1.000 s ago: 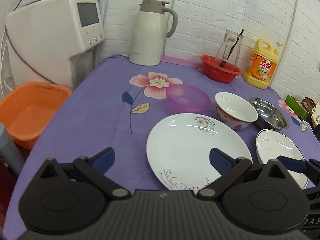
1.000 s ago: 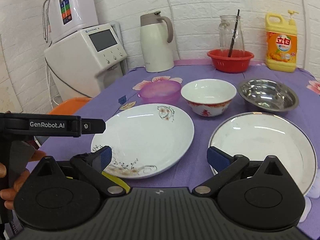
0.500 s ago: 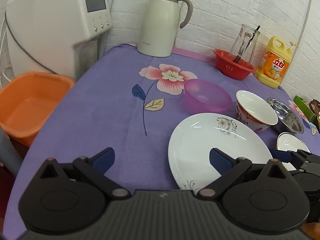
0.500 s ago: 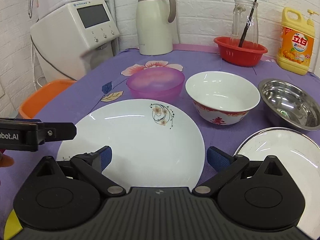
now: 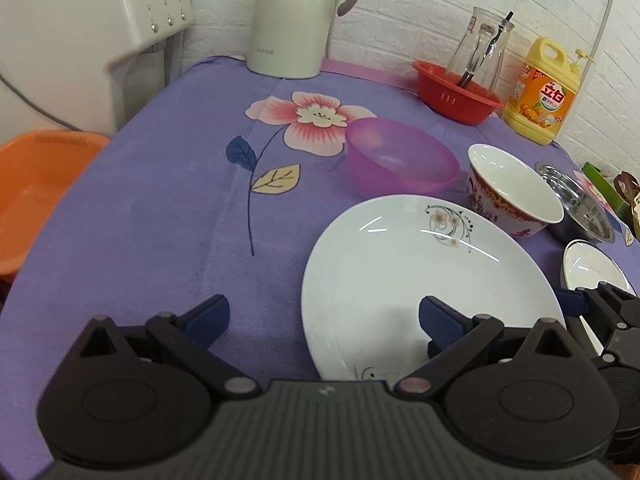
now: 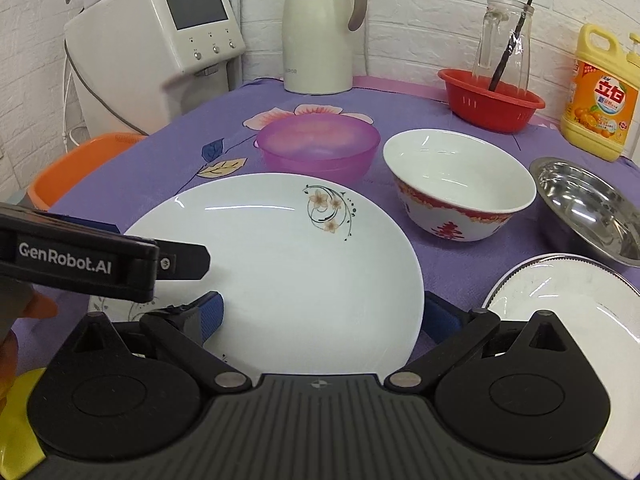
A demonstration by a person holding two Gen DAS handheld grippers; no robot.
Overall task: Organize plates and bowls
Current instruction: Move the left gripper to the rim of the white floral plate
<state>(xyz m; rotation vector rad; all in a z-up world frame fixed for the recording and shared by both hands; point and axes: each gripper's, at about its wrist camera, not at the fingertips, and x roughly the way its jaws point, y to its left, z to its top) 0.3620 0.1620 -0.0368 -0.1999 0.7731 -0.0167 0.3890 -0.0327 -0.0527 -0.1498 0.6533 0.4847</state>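
Note:
A large white plate with a flower print lies on the purple cloth at the near edge. My left gripper is open, its jaws straddling the plate's left rim. My right gripper is open, low over the plate's near right part. Behind the plate stand a purple plastic bowl, a white bowl with a red band and a steel bowl. A second white plate lies at the right.
A cream thermos jug, a red basket with a glass jar and a yellow detergent bottle stand along the back wall. A white appliance and an orange basin are off the table's left edge.
Both grippers have moved forward and lower toward the flower plate. The left gripper's jaws now sit around its left rim; the right gripper is now over the plate.

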